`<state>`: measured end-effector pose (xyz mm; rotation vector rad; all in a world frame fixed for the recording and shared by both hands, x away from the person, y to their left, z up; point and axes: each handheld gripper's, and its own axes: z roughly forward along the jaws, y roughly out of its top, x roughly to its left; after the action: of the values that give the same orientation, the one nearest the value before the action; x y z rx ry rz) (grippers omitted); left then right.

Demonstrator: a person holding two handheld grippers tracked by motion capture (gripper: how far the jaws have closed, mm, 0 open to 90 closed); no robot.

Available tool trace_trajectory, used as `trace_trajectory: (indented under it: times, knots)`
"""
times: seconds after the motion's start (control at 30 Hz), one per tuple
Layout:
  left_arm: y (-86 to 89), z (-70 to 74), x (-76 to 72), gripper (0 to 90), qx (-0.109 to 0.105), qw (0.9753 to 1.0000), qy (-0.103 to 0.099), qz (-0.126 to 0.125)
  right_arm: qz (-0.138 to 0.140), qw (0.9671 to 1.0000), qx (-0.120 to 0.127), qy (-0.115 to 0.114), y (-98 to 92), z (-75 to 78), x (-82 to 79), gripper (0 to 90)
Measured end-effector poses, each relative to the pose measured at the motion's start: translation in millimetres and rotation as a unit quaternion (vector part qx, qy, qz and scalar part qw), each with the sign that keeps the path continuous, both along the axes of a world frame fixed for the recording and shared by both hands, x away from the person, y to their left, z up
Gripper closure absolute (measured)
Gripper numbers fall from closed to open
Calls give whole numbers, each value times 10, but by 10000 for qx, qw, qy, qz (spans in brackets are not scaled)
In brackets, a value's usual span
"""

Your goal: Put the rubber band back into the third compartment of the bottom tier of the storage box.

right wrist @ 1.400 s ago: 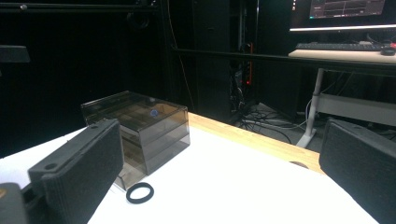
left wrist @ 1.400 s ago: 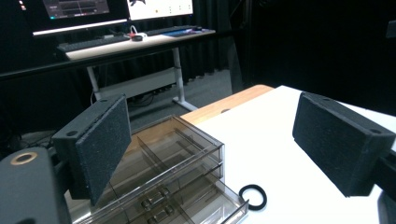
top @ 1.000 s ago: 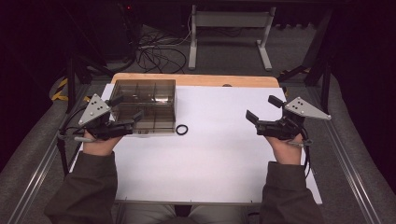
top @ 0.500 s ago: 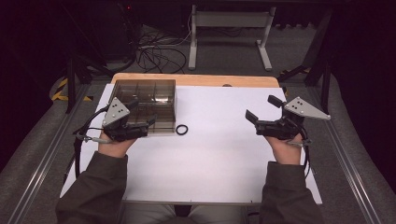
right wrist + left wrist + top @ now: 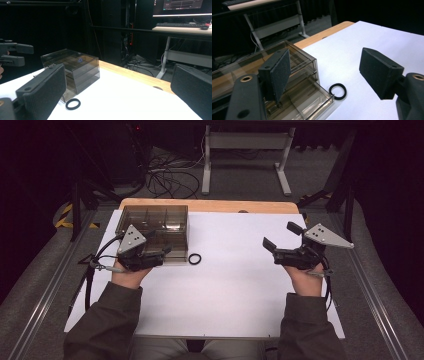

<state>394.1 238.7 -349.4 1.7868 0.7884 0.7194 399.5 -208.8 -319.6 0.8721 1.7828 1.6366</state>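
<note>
A smoky clear drawer box (image 5: 155,222) stands at the table's far left. Its lowest drawer (image 5: 312,100) sticks out a little. A black ring (image 5: 195,258) lies flat on the white tabletop just right of the box's front corner. My left gripper (image 5: 164,255) hovers at the box's front, open, with the left pad (image 5: 278,72) over the drawer and the ring (image 5: 337,91) low between the jaws. My right gripper (image 5: 281,236) is open and holds nothing, far to the right of the ring (image 5: 73,104) and pointing toward the box (image 5: 75,67).
The white sheet (image 5: 230,295) covers the table, with a wooden strip (image 5: 210,205) along the far edge. Metal rails (image 5: 45,295) run down both sides. Cables and a desk frame (image 5: 245,150) lie on the floor beyond. The left gripper (image 5: 15,53) shows far off in the right gripper view.
My left gripper has moved right along the box's front, closer to the ring. The right gripper has stayed put.
</note>
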Motion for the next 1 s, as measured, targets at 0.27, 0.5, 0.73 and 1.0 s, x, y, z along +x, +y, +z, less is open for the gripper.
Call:
trace_trajectory:
  times: [0.27,0.5,0.73,1.0]
  knots:
    - [-80,-22,28,301,21,10000,31,-85,26,10000,18,5,6,-2,1,9]
    - [-168,-64,73,323,133,9998,71,-144,28,10000,30,17,5,-3,5,10]
    - [-248,-112,120,356,163,9996,67,-223,43,10000,36,49,-3,-14,16,10]
    - [-339,-189,184,375,253,9992,126,-274,54,10000,56,54,-11,-14,16,12]
